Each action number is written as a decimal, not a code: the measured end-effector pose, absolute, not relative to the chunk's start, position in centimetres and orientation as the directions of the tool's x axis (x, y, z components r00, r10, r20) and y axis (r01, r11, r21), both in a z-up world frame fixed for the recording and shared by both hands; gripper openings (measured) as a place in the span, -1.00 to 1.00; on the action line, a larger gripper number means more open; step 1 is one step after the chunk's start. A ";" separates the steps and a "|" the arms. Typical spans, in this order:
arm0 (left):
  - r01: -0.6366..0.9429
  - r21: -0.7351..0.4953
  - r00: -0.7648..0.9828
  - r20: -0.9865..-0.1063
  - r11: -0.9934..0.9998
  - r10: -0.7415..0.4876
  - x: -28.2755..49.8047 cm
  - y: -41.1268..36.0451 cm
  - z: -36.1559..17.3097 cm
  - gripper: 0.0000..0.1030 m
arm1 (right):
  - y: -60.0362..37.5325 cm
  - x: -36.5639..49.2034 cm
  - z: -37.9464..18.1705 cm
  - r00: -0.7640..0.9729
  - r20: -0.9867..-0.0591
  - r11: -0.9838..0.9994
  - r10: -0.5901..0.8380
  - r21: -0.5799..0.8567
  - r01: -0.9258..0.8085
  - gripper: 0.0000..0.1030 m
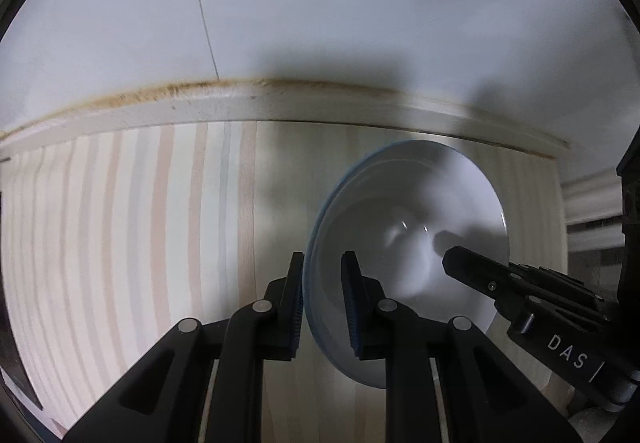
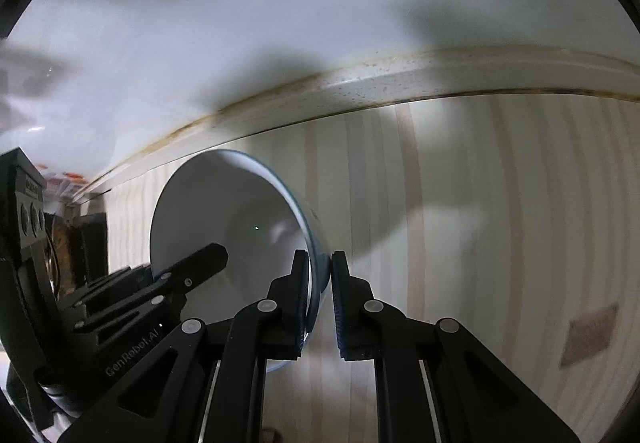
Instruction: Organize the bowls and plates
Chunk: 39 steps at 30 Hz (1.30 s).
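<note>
White bowl (image 1: pixel 404 243) empty, tilted over striped worktop (image 1: pixel 140 223). Left gripper (image 1: pixel 322 303) fingers pinch its 9 o'clock rim. Right gripper (image 2: pixel 320 299) fingers pinch its 3 o'clock rim.

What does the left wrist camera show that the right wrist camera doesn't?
Only the left wrist view shows the left tongs straddling the bowl rim, with a gap at the inner pad, and a thin seam up the wall. Only the right wrist view shows the right tongs closed on the opposite rim and a brown patch on the floor. Both show the bowl, striped floor and baseboard.
</note>
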<state>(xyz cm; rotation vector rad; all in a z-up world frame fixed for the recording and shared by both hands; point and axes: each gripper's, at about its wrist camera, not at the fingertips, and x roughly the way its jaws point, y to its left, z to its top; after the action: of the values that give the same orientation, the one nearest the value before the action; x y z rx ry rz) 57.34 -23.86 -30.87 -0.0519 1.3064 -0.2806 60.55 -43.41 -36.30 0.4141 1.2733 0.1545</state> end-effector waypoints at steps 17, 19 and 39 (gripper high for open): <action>0.376 -0.191 0.230 -0.929 0.907 -0.291 42.7 -26.9 -24.1 -0.70 | -44.9 40.6 -28.2 0.371 -0.881 0.916 0.295 0.372 0.154 -0.75; 0.394 -0.181 0.219 -0.934 0.901 -0.284 41.5 -27.4 -24.5 -0.70 | -45.5 38.6 -28.7 0.372 -0.880 0.910 0.295 0.377 0.171 -0.75; 0.445 -0.116 0.109 -0.977 0.888 -0.182 36.6 -30.2 -30.8 -0.70 | -47.3 33.6 -37.4 0.238 -0.927 0.905 0.290 0.347 0.247 -0.75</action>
<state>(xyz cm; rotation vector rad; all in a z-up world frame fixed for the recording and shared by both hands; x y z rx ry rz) 36.58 -30.24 -30.80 0.2279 1.3896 -0.4666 33.62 -47.32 -37.38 0.4751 1.3453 0.0309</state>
